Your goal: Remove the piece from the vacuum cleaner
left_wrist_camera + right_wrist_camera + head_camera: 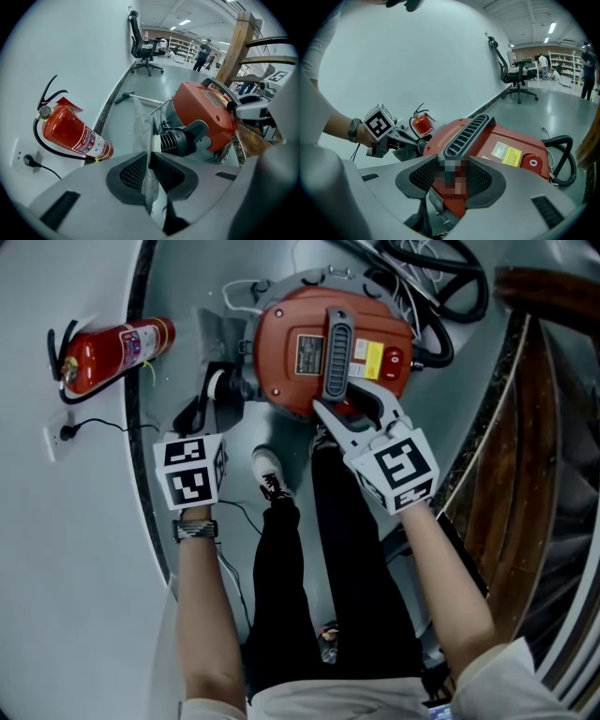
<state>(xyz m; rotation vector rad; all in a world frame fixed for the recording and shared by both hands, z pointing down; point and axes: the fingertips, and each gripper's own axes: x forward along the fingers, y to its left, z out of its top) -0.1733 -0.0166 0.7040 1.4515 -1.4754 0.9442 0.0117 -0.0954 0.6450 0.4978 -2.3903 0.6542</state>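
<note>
The red vacuum cleaner (291,320) stands on the floor, with a grey ribbed handle (336,348) across its top. My right gripper (352,413) straddles the handle's near end, and in the right gripper view the pads (421,174) close on that handle (466,132). My left gripper (208,401) is at the vacuum's left side by a black ribbed port (180,140). Its jaws (150,161) pinch a thin grey flat piece (143,119), seen edge-on and rising toward the vacuum body (206,110). From above, the piece (220,338) lies beside the body.
A red fire extinguisher (112,352) leans by the wall on the left, near a wall socket with a plugged cable (64,432). A black hose (445,306) coils behind the vacuum. A wooden stair rail (534,427) runs at the right. The person's shoe (270,474) is just below the vacuum.
</note>
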